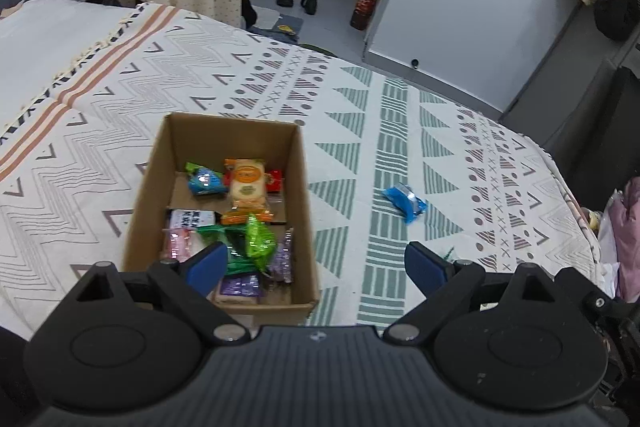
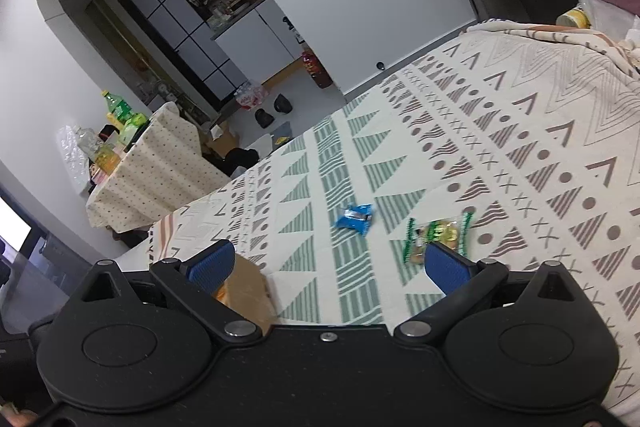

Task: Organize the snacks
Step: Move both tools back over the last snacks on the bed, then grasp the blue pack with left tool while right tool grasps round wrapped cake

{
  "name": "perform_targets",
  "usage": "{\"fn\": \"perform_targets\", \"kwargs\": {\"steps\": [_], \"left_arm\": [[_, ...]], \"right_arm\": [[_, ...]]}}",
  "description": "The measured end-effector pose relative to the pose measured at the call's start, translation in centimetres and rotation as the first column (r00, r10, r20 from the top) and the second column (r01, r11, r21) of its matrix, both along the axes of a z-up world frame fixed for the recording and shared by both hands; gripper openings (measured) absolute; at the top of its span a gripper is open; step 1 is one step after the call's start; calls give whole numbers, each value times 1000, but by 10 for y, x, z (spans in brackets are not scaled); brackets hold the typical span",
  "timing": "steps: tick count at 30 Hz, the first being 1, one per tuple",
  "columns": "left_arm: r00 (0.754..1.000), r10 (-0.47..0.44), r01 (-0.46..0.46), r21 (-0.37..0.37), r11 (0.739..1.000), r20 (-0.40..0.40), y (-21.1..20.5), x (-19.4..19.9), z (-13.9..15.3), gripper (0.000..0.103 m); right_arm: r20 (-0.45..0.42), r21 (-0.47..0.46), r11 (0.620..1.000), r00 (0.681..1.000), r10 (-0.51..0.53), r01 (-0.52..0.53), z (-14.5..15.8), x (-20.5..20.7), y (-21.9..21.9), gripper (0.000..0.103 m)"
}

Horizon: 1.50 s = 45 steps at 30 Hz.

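Brown cardboard box (image 1: 224,211) sits on the patterned bedspread (image 1: 400,115), holding a heap of wrapped snacks, an orange packet (image 1: 248,187) on top. The left gripper (image 1: 316,263) hangs over the box's near end, jaws spread wide and empty. A blue packet (image 1: 405,202) lies on the cloth right of the box.

From the right wrist, the right gripper (image 2: 330,263) is likewise spread and empty. The blue packet (image 2: 356,217) lies ahead, a green-edged packet (image 2: 438,233) just beside its right fingertip (image 2: 444,263).

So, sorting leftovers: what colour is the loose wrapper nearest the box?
Blue, the snack packet on the bedspread right of the cardboard box; clearest from the left wrist.
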<state>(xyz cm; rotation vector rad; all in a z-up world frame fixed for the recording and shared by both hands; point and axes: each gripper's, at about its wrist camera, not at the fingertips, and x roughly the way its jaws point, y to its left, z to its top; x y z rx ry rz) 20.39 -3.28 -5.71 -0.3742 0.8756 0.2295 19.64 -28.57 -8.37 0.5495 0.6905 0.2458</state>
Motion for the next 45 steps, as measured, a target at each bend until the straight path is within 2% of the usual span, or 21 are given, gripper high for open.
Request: {"fn": "perform_targets", "kwargs": {"steps": [15, 22, 33, 38, 41, 45], "left_arm": [[997, -73, 74, -20, 997, 24, -24, 27, -18, 93], [993, -109, 111, -56, 992, 32, -35, 51, -34, 91], [989, -148, 147, -97, 984, 1, -48, 99, -68, 80], [987, -160, 158, -108, 982, -10, -51, 121, -81, 78], [985, -174, 171, -111, 979, -13, -54, 134, -88, 76], [982, -186, 183, -121, 976, -17, -57, 151, -97, 74]], "right_arm": [[-61, 17, 1000, 998, -19, 20, -45, 17, -31, 101], [-100, 14, 1000, 995, -25, 26, -62, 39, -31, 94], [-194, -11, 999, 980, -45, 44, -96, 78, -28, 93], [-230, -38, 998, 971, -62, 54, -110, 102, -26, 92], [-247, -41, 998, 967, -60, 52, -118, 112, -23, 85], [-305, -50, 997, 950, -66, 53, -133, 121, -20, 63]]}}
